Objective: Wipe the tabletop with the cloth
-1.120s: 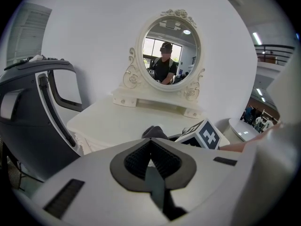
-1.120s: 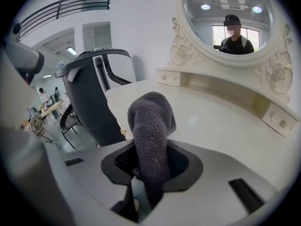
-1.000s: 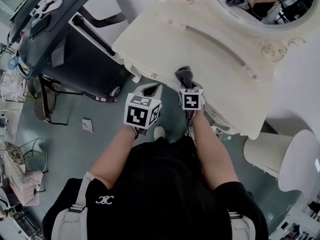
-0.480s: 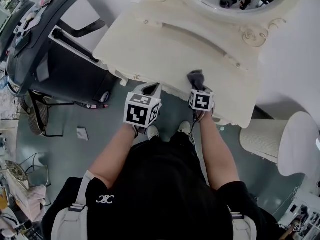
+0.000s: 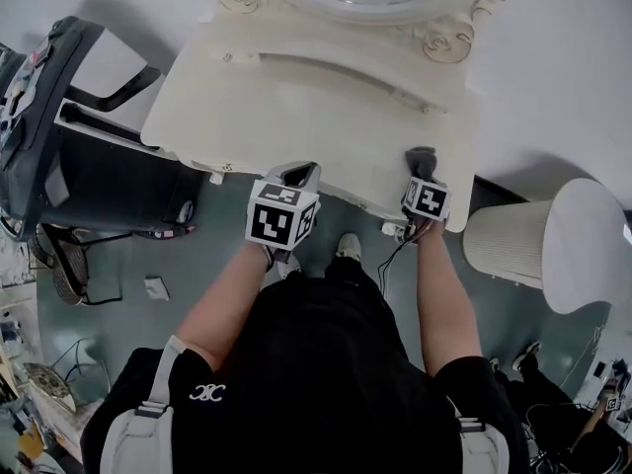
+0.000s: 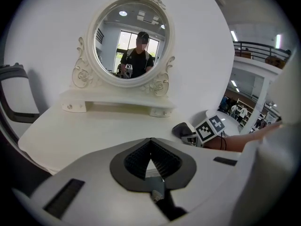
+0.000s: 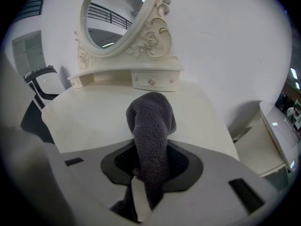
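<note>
Dark grey terry cloth (image 7: 150, 121), bunched roll in the right gripper (image 7: 150, 166).

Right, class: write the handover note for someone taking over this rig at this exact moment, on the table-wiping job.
Left tongs: shut, empty, held at the front edge of the tabletop.
Right tongs: shut on the grey cloth, over the front right corner; whether it touches the surface cannot be told.
Done: cloth is in hand and at the table; no wiped patch shows.
Left: probably sweep the cloth across the whole top, toward the mirror base and the left side.
</note>
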The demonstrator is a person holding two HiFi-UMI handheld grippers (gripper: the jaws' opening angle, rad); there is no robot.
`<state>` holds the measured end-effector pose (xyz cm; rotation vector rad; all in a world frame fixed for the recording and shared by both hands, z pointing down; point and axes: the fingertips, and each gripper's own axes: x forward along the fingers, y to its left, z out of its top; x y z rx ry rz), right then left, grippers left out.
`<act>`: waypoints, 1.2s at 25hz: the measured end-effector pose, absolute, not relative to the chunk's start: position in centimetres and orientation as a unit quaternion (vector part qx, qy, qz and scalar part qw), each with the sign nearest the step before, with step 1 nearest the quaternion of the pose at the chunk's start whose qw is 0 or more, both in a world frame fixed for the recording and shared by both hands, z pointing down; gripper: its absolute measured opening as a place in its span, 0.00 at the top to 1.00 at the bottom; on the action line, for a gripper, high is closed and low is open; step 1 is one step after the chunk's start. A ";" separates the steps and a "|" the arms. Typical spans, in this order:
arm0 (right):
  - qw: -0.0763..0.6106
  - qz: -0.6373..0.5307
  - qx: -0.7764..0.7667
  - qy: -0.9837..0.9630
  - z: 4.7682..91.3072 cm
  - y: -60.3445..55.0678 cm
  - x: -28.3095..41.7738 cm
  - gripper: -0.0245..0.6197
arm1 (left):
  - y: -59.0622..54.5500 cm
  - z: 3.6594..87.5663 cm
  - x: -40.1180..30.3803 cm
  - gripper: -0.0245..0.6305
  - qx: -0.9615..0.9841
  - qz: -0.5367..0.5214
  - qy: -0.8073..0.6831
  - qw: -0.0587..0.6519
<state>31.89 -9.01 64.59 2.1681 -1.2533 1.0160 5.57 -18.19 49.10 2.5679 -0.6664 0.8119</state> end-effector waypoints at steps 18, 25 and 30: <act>0.167 0.397 0.822 -0.373 65.3 -2.6 45.7 0.78 | -17.5 49.3 15.5 0.96 0.912 0.309 -0.218 0.157; 0.177 0.402 0.797 -0.415 65.4 -6.5 46.5 0.78 | -18.1 50.0 17.4 0.96 0.904 0.313 -0.244 0.163; 0.210 0.383 0.775 -0.456 65.2 -10.3 45.9 0.78 | -18.7 50.1 17.2 0.96 0.894 0.308 -0.274 0.177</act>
